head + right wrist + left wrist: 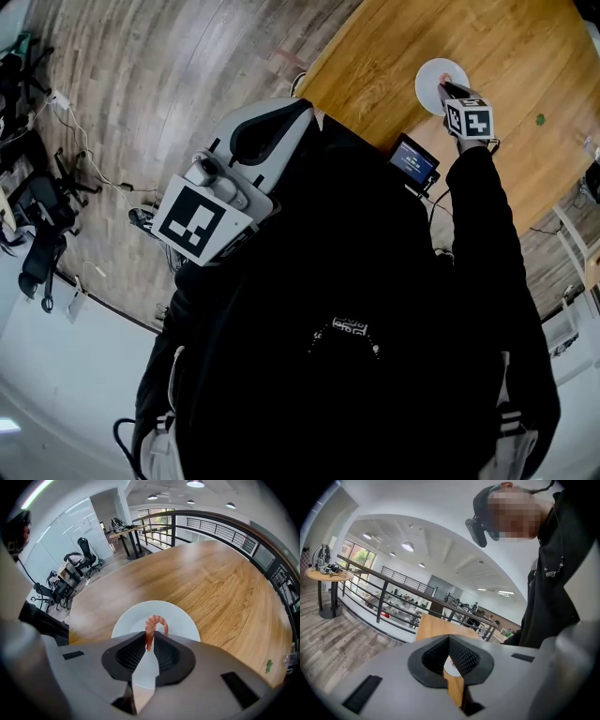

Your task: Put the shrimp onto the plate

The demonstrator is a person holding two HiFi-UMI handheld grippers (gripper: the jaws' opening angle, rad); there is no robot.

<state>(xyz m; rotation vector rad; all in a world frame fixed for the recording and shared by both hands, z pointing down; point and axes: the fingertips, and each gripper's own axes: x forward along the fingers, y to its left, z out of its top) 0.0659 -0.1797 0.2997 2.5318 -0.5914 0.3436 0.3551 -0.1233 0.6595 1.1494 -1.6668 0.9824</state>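
Risk, first entry: shrimp (152,624) sliding off to one side on release and ending up on the counter (220,583) instead of the plate (185,620). The likely cause is that the pinch is taking only one thin end, with the curled body sticking out past the tips. The shrimp may therefore be swinging, or clinging to one pad as the jaws part.

Risk, second entry: letting go from too high, so the shrimp is bouncing toward the rim. Whether it is touching the plate cannot be told.

Right hand-held gripper (150,641): jaws nearly together, clamping one end of the shrimp and hovering over the middle of the plate.

Left hand-held gripper (449,644): jaws pressing tip to tip and gripping nothing. The person is holding it close to the chest, well apart from the plate.
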